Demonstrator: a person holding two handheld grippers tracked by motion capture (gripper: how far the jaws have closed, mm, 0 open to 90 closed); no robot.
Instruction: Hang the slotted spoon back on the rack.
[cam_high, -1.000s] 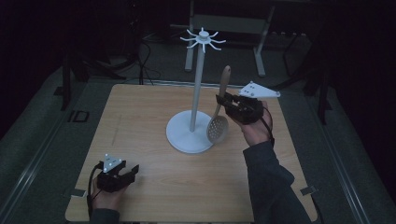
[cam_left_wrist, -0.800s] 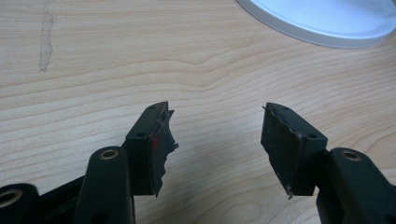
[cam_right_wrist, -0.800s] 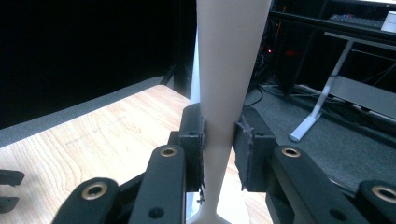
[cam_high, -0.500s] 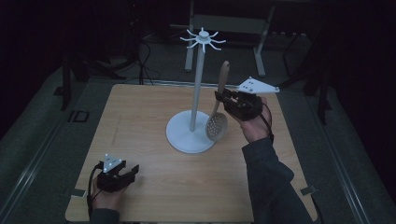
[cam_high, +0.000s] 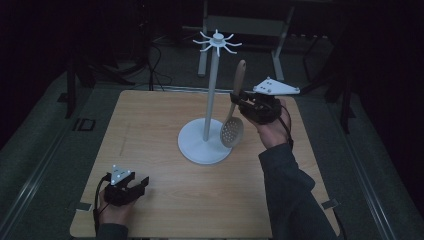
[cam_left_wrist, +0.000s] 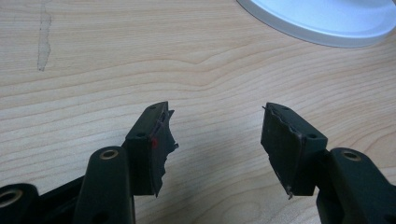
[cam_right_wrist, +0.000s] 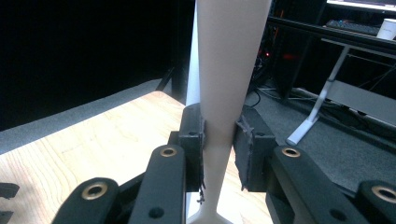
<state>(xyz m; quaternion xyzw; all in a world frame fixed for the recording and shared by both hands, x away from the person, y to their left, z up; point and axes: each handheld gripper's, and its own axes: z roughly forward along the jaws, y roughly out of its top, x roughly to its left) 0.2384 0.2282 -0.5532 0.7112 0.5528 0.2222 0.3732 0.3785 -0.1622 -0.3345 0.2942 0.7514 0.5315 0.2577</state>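
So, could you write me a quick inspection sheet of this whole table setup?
Surface: wooden table, pale streak in the grain.
Job's things: slotted spoon held upright, handle up, beside the white hook stand.
Clutter: nothing seen.
Grippers: right gripper shut on the spoon's handle; left gripper open, holding nothing, near the table's front edge.
Cables: black cable trailing from the left gripper.
Surroundings: dark room, desk frame behind the table.

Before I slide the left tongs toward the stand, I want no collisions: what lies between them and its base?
Bare wooden table up to the stand's white base, as the left gripper view shows.
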